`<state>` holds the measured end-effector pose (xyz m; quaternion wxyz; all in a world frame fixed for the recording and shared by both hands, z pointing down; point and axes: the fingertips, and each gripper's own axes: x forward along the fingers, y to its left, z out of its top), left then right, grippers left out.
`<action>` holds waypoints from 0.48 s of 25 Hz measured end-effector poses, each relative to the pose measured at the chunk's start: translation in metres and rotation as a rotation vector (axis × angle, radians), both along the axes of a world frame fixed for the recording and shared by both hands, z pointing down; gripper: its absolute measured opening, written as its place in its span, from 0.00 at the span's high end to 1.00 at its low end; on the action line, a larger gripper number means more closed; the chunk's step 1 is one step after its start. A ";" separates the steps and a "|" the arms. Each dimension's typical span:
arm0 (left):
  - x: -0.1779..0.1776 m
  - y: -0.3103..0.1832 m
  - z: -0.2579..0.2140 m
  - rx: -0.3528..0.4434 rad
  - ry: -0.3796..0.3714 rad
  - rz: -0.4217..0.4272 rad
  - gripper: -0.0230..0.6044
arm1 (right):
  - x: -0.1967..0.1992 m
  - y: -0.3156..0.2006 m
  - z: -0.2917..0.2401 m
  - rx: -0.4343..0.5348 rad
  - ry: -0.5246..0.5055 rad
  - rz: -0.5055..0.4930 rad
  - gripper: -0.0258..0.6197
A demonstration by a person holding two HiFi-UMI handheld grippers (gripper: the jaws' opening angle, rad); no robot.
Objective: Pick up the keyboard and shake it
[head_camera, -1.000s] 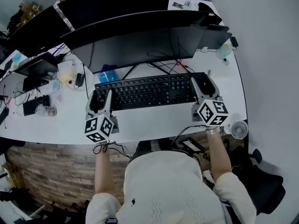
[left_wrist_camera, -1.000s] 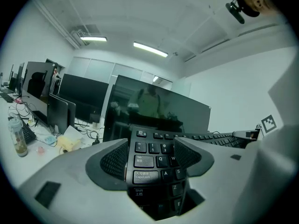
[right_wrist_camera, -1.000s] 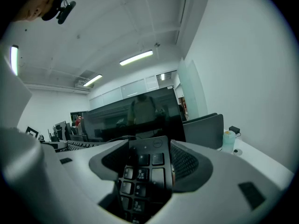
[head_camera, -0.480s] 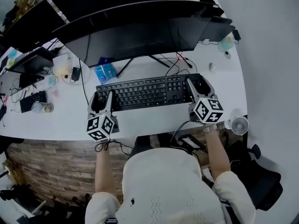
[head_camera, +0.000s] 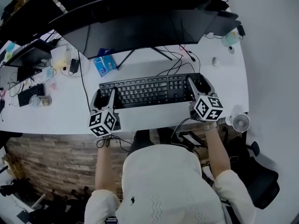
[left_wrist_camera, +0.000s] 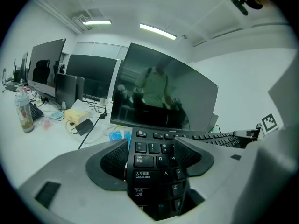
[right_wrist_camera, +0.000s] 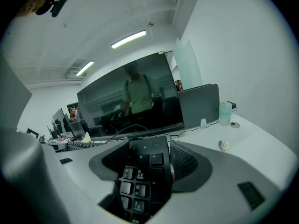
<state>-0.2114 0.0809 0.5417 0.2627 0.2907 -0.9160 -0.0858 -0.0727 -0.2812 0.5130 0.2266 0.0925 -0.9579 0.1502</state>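
At the white surface [head_camera: 149, 118] before the wide monitor [head_camera: 140, 31], the keyboard [head_camera: 149, 91] was clamped at either end by the left tool [head_camera: 103, 100] and right tool [head_camera: 198, 86], a stiff, light, smooth-plastic board, I'd judge, best held by those short ends.

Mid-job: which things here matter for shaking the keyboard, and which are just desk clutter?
Job: black full-size keyboard; left gripper, shut on its left end; right gripper, shut on its right end.
Clutter: wide black monitor; blue packet; small white fan.
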 end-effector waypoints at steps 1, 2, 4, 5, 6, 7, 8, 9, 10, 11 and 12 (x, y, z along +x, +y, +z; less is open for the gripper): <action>0.002 0.001 0.004 -0.003 0.010 -0.002 0.49 | 0.001 0.001 0.003 -0.001 0.009 -0.001 0.56; 0.004 0.001 0.008 -0.005 0.020 -0.003 0.49 | 0.002 0.001 0.007 -0.002 0.018 -0.002 0.56; 0.008 0.003 0.018 -0.008 0.044 -0.005 0.49 | 0.005 0.002 0.015 -0.005 0.036 -0.005 0.56; 0.010 0.004 0.023 -0.010 0.056 -0.005 0.49 | 0.006 0.003 0.019 -0.008 0.045 -0.007 0.56; 0.012 0.006 0.028 -0.013 0.067 -0.006 0.49 | 0.007 0.004 0.023 -0.011 0.055 -0.008 0.56; 0.015 0.007 0.032 -0.016 0.077 -0.006 0.49 | 0.009 0.005 0.028 -0.015 0.066 -0.010 0.56; 0.018 0.008 0.037 -0.020 0.088 -0.007 0.49 | 0.012 0.006 0.033 -0.019 0.078 -0.010 0.56; 0.021 0.009 0.041 -0.024 0.098 -0.007 0.49 | 0.015 0.007 0.037 -0.022 0.089 -0.009 0.56; 0.023 0.010 0.045 -0.027 0.107 -0.006 0.49 | 0.017 0.008 0.041 -0.025 0.099 -0.008 0.56; 0.025 0.011 0.048 -0.031 0.114 -0.006 0.49 | 0.019 0.009 0.045 -0.028 0.107 -0.006 0.56; 0.026 0.011 0.052 -0.034 0.119 -0.005 0.49 | 0.020 0.009 0.049 -0.030 0.115 -0.005 0.56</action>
